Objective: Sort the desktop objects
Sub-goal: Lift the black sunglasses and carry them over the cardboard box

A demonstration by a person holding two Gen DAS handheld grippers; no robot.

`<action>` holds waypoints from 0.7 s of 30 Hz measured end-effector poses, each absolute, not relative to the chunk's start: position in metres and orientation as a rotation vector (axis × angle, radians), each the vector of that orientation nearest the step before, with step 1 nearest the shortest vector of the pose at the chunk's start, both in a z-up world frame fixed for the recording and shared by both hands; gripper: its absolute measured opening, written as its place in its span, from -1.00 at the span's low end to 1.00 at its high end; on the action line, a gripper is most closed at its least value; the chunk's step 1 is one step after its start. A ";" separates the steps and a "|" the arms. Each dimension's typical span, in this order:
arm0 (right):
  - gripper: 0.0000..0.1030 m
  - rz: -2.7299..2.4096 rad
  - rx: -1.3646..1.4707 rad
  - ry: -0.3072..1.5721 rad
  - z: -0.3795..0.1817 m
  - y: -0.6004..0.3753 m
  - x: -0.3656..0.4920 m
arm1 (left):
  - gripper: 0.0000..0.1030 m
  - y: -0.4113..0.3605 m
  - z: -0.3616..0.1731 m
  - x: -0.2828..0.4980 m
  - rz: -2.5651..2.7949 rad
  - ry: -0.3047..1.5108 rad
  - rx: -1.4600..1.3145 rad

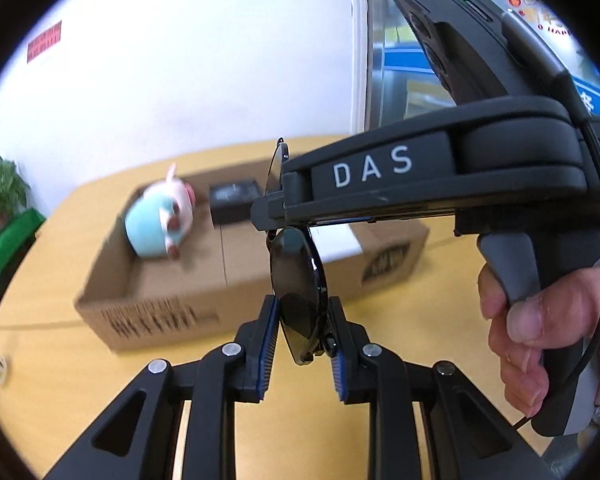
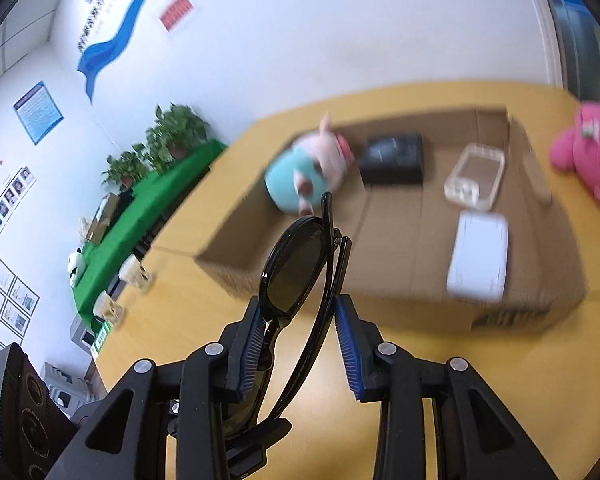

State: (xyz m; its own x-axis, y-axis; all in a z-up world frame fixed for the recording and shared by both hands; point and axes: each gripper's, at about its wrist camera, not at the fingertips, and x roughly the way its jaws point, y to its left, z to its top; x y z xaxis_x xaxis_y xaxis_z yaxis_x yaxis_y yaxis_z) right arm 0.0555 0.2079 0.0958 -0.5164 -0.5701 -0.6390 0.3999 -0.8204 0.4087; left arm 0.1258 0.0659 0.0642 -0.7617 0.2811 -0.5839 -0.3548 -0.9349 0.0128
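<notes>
Sunglasses [image 1: 298,292] hung above the table [image 1: 60,380], in front of the box [image 1: 160,304], pinched at both ends: the left gripper [image 1: 300,344] pressed on one lens, the right gripper [image 2: 300,344] clamped the frame's other end. Inside the box lay a plush pig [image 2: 312,168], a black case [image 2: 394,158], a clear tray [image 2: 476,176] and a white card [image 2: 478,256].

Potted plants [image 2: 176,132] stand on a green-covered table [image 2: 140,216] by the white wall [image 2: 340,32], which carries a red notice [image 2: 177,12].
</notes>
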 end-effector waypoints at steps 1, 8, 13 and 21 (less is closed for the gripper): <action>-0.33 -2.325 1.060 -0.275 0.105 0.206 0.051 | -0.56 0.065 0.071 0.122 2.671 0.184 -0.834; -0.33 -2.362 0.932 -0.223 0.157 0.197 0.017 | -0.56 0.066 0.104 0.070 2.706 0.217 -0.755; -0.33 -2.347 0.937 -0.214 0.167 0.189 -0.027 | -0.56 0.062 0.108 0.022 2.699 0.219 -0.814; -0.33 -2.272 1.104 -0.223 0.126 0.169 -0.116 | -0.56 0.060 0.075 -0.046 2.594 0.143 -1.080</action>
State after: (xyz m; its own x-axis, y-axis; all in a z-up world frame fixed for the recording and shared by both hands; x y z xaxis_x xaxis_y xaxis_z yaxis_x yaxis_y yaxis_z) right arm -0.1161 0.1694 0.1255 -0.4769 -0.5793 -0.6610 0.4400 -0.8084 0.3910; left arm -0.0465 0.0600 0.0753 -0.6599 0.2593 -0.7052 -0.3350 -0.9416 -0.0327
